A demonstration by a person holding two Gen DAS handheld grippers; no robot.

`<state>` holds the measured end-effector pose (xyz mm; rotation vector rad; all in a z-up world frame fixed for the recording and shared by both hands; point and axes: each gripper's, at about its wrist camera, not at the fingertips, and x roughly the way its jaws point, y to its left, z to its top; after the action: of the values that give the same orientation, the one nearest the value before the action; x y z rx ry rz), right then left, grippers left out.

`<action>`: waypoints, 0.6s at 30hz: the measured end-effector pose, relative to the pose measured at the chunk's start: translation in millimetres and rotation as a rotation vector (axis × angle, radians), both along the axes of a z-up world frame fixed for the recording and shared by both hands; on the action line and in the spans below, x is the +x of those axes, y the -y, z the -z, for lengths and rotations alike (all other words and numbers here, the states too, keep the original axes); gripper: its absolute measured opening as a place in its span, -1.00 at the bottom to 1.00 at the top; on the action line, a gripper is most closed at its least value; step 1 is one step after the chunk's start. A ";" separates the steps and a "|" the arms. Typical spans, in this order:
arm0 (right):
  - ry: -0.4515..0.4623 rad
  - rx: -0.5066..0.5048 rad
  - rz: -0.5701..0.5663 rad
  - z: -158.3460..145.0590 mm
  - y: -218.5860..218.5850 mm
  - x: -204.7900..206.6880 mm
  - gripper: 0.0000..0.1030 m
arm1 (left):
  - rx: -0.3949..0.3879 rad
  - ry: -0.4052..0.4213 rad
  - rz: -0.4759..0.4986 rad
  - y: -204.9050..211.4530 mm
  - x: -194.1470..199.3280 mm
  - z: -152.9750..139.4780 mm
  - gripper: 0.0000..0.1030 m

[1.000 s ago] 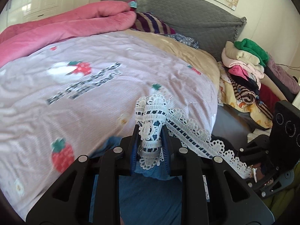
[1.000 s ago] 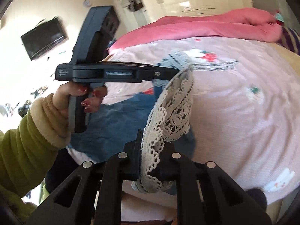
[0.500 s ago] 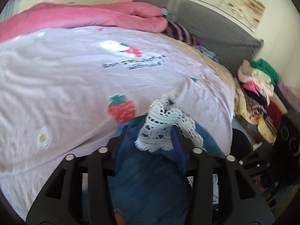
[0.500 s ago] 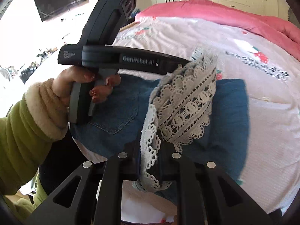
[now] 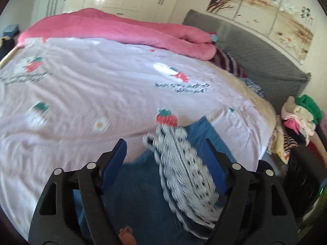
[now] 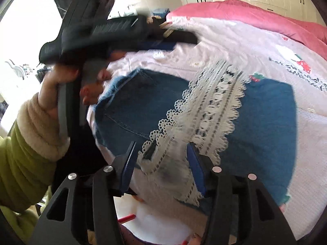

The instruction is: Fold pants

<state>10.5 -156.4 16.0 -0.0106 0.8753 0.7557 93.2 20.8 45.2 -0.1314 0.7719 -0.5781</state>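
Half a second ago both claws were clamped on the white lace trim; since then each has let go. The left claw now stands wide apart above the blue denim pants with white lace hem, and the right claw is likewise spread, the lace lying loose between its blue-padded fingers without being pinched. The pants lie folded on the pale pink bedsheet printed with strawberries, near the bed's edge, lace hem draped across the denim and a back pocket seam showing.

Dark lettering is printed on the sheet beside a strawberry, too blurred to read. White print on the black body of the left handheld device, seen from the right wrist, is also smeared by motion.

A rolled hot-pink quilt lies along the far side of the bed, a grey quilted headboard behind it. A heap of mixed clothes sits beside the bed, a painted wall panel above. The left hand, in a green sleeve with cream cuff, grips the device handle.
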 end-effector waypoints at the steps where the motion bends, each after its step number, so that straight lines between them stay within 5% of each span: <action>1: 0.004 0.012 0.008 -3.6 7.6 -0.3 0.05 | -0.003 -0.007 -0.016 -2.3 -9.0 0.4 0.35; 10: 0.095 -0.069 0.149 -28.9 49.8 32.0 0.30 | 0.030 -0.014 -0.054 7.0 -69.7 10.7 0.47; 18: 0.148 -0.160 0.089 -40.0 32.8 90.1 0.42 | 0.071 -0.028 -0.042 21.2 -90.7 23.5 0.48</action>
<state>100.5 -189.2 56.0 -0.1663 0.7876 0.5922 2.5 -0.5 21.8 -0.0901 0.8141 -0.5088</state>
